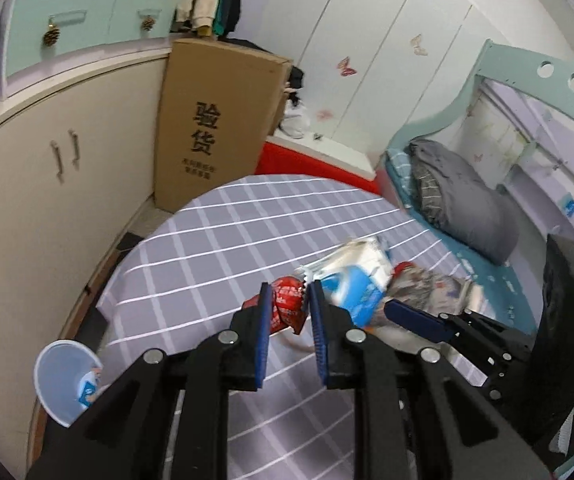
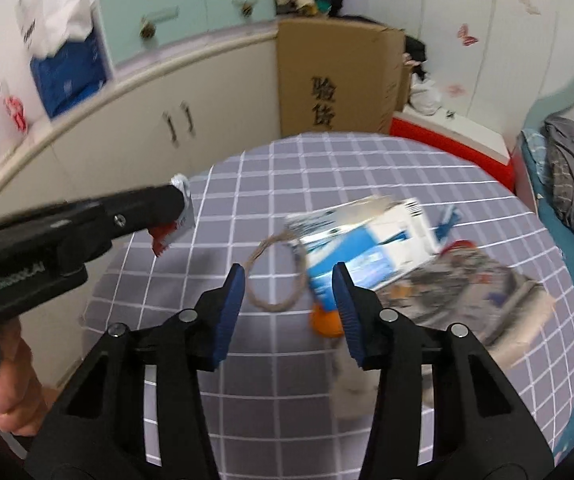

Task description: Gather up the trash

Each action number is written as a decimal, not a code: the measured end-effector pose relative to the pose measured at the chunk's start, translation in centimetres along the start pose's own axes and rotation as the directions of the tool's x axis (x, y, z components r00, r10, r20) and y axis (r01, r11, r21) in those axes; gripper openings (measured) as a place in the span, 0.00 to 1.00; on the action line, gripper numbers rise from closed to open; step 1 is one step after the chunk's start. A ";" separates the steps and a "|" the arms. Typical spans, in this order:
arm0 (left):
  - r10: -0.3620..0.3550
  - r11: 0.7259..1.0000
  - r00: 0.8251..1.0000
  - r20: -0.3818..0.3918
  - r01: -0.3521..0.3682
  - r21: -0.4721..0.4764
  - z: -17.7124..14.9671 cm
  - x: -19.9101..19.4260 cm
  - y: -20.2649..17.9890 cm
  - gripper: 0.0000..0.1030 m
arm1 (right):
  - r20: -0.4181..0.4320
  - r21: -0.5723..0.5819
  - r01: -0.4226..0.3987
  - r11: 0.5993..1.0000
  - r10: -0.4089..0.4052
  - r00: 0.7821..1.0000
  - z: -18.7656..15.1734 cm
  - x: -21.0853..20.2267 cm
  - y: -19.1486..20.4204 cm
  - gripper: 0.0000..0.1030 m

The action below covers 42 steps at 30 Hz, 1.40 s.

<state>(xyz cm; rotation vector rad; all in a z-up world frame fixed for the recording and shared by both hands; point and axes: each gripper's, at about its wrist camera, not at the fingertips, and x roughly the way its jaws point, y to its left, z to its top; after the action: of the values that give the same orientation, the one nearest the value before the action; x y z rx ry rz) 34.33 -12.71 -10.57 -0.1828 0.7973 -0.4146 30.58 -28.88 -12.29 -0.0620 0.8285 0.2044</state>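
My left gripper [image 1: 289, 292] is shut on a crumpled red wrapper [image 1: 287, 314], held above the round table's grey checked cloth [image 1: 207, 248]. The right wrist view shows this gripper [image 2: 179, 210] at the left with the red wrapper [image 2: 163, 238] hanging from its tip. My right gripper [image 2: 289, 292] stands open over a loop of string [image 2: 265, 280]. A blue and white carton [image 2: 367, 240] lies just ahead, one corner close to the right pad. An orange scrap [image 2: 327, 324] and a silvery printed bag [image 2: 467, 280] lie beside it. The carton [image 1: 351, 280] is blurred.
A pale bin [image 1: 61, 376] with a blue scrap inside stands on the floor, left of the table. A tall cardboard box [image 1: 215, 120], cream cabinets [image 1: 47, 200] and a red box [image 1: 319, 164] stand behind the table, with a bed [image 1: 459, 200] to the right. A hand [image 2: 11, 392] grips the left handle.
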 end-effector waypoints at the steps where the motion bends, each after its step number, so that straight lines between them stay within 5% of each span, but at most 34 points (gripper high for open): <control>1: 0.008 1.000 1.000 0.000 -0.008 -0.003 -0.1 -0.1 0.4 0.18 | -0.013 -0.008 -0.004 1.000 0.004 1.000 -0.1 0.4 0.5 0.41; 7: 0.033 0.999 0.999 -0.027 -0.034 -0.014 -1.0 0.0 3.4 0.18 | -0.103 -0.033 -0.062 0.998 0.058 0.993 -0.7 4.1 2.4 0.35; 13: 0.036 0.999 0.999 -0.039 -0.036 -0.023 -1.6 0.1 5.0 0.18 | -0.130 0.002 -0.010 1.000 0.011 0.991 -0.5 6.3 2.0 0.34; 21: 0.016 0.999 0.999 -0.039 -0.017 -0.027 -1.7 0.0 6.0 0.18 | -0.147 -0.060 0.017 0.998 -0.026 0.989 0.1 6.6 3.6 0.04; 26: 0.018 0.999 0.999 -0.034 -0.019 -0.035 -2.0 -1.1 6.9 0.18 | -0.122 -0.068 -0.003 0.998 -0.005 0.993 0.1 6.8 5.3 0.04; 33: 0.042 0.995 0.999 -0.007 -0.042 -0.091 -2.3 -3.5 10.9 0.18 | -0.080 0.032 -0.183 0.983 0.185 0.980 2.2 5.9 7.7 0.04; 42: 0.124 0.969 0.991 0.056 -0.109 -0.220 -3.7 -8.4 18.8 0.18 | -0.082 0.010 -0.402 0.916 0.401 0.912 4.3 6.5 17.2 0.04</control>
<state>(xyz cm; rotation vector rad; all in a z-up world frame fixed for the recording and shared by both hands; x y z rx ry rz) 31.87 7.87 -13.53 -0.3498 0.7797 -0.2080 34.48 -10.47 -13.71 0.0967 0.9175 0.5973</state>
